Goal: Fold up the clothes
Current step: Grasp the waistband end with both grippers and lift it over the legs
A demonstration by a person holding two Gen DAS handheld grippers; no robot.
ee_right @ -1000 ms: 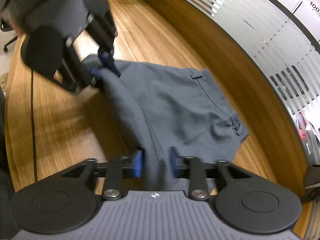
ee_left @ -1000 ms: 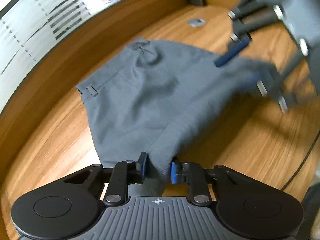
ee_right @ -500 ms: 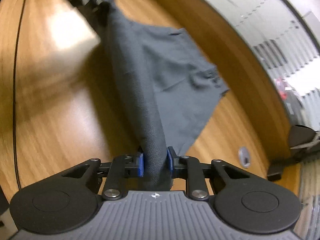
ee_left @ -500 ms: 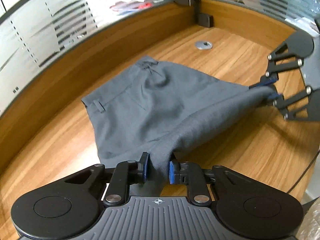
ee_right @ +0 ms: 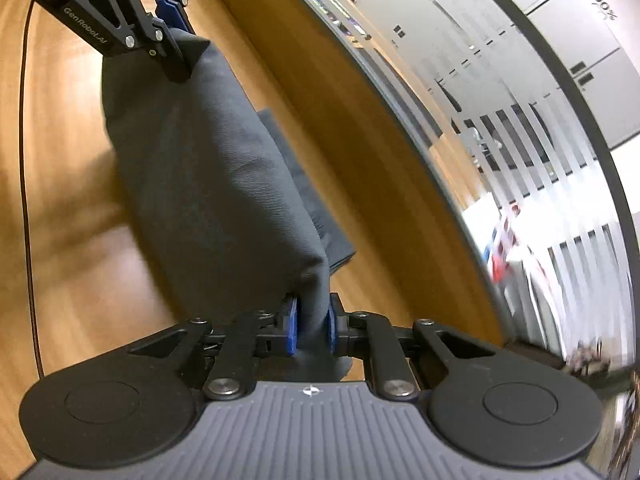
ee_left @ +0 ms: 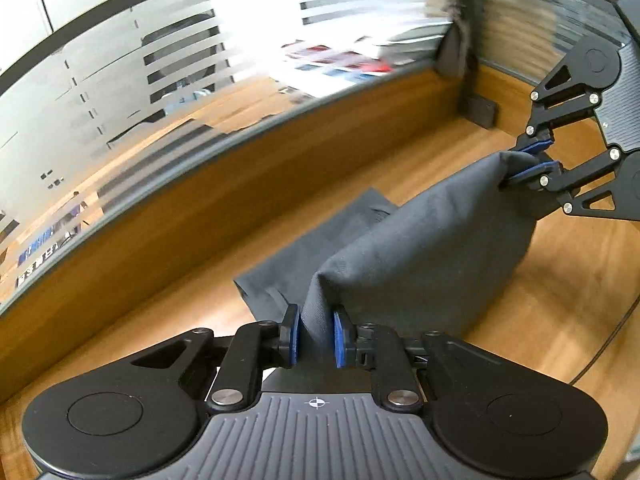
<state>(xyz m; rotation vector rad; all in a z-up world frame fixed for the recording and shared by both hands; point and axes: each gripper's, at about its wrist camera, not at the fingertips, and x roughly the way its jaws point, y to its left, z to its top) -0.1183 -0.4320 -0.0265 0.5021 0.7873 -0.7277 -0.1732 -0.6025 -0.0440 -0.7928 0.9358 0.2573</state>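
In the left wrist view, the left hand-held gripper (ee_left: pixel 316 338) sits at the bottom of the frame, its blue pads (ee_left: pixel 293 339) narrowed and closing on a bunched corner of the grey garment (ee_left: pixel 420 240), which fills the gap between them. The garment is a dark grey woven cloth with a fine diagonal rib; it rises from the pinch as a rounded ridge and stretches across to the right hand-held gripper (ee_left: pixel 530 162), seen at the upper right as black linkage arms with silver rivets and blue pads nipping the far corner. Under the lifted fold, a flat lower layer of the same cloth lies on the wooden worktop (ee_left: pixel 520 320), whose surface is glossy with a warm, streaked grain. A raised wooden edge curves behind it, topped by a frosted glass partition (ee_left: pixel 140 80) with horizontal stripes. A thin dark cable (ee_left: pixel 608 344) runs along the worktop at the right. In the right wrist view, the right hand-held gripper (ee_right: pixel 311 330) is likewise narrowed and closing, cloth gathered between its blue pads. The garment (ee_right: pixel 208 184) hangs as a smooth, sagging tube up to the left hand-held gripper (ee_right: pixel 174 20) at the top left, which grips the other corner. The lower layer peeks out beside the fold on the worktop (ee_right: pixel 68 240).
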